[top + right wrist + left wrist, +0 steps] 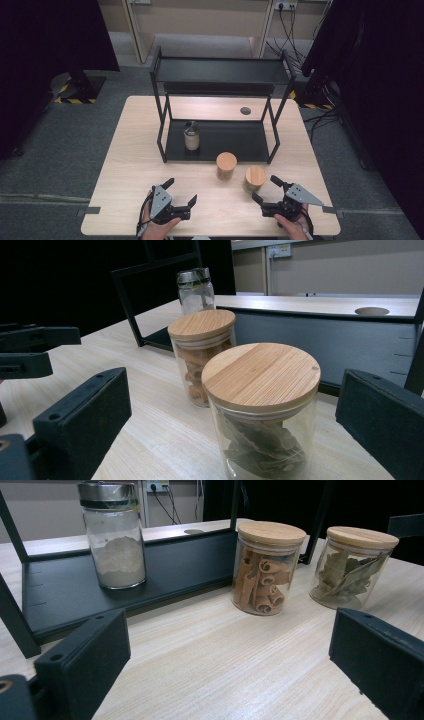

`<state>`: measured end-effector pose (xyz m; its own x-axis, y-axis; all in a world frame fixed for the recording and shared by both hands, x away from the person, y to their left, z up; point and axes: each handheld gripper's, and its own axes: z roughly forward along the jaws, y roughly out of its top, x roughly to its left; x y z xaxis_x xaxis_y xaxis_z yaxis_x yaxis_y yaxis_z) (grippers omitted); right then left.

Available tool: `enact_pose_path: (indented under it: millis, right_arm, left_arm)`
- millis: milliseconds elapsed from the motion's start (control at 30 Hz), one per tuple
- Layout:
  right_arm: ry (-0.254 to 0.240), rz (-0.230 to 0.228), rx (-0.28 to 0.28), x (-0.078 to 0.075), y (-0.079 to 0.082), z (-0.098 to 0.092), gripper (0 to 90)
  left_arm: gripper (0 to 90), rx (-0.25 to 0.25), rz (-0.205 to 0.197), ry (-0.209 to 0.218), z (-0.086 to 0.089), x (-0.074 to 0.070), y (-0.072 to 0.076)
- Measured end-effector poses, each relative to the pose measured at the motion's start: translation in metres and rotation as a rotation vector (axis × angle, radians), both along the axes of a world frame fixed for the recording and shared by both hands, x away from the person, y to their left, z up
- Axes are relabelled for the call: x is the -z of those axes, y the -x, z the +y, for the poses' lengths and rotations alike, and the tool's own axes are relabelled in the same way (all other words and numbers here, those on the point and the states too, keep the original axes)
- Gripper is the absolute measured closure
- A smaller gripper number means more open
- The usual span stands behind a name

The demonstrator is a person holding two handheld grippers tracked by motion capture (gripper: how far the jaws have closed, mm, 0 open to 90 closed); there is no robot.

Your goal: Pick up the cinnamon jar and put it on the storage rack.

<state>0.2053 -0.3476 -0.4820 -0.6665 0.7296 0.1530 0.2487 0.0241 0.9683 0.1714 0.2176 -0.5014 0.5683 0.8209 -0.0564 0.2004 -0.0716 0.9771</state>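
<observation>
Both claws sit at the near edge of the surface (125, 165), each held in a person's hand. Left claw (181, 191): jaws spread wide, gripping nothing, aimed forward and to the right toward the jars. Right claw (266, 188): jaws likewise spread and empty, aimed forward and left, with the bay-leaf jar (254, 179) just ahead of its opening but apart from both jaws.

Bay-leaf jar: upright, long axis vertical, bamboo lid on top, standing on the surface in front of the rack (220, 75). Contents appear to be dried leaves, though the glass blurs them in the right gripper view.

Cinnamon jar (226, 166): upright, long axis vertical, bamboo lid on top, standing just left of the bay-leaf jar and slightly farther from the person, close to the front edge of the rack's lower shelf. Rolled sticks inside stand roughly vertical.

Powder jar (191, 135): upright with a metal cap, standing on the lower shelf toward its left side, well apart from both claws.
</observation>
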Motion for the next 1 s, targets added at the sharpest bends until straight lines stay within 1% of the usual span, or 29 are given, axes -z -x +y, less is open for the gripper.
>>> enact_pose_path:
  millis: [300,433,600,833,1000]
  right_arm:
    - [0.009,-0.023,0.008,-0.007,0.002,0.003,1.5]
    - [0.014,-0.031,0.004,-0.012,0.0,0.007,1.5]
    - [0.03,-0.04,-0.009,-0.022,-0.004,0.018,1.8]
    - [0.058,-0.024,-0.024,-0.034,-0.009,0.036,2.2]
    - [0.086,-0.023,-0.015,-0.046,-0.013,0.049,2.5]
  left_arm:
    - [2.3,0.005,-0.004,-0.004,0.0,0.0,0.0]
    - [2.3,0.001,-0.002,-0.004,0.0,0.001,0.0]
    - [2.3,0.001,0.003,-0.004,-0.001,0.001,-0.001]
    - [2.3,0.003,0.007,-0.009,-0.001,0.001,0.0]
    - [2.3,0.003,0.007,-0.01,-0.001,0.001,-0.001]
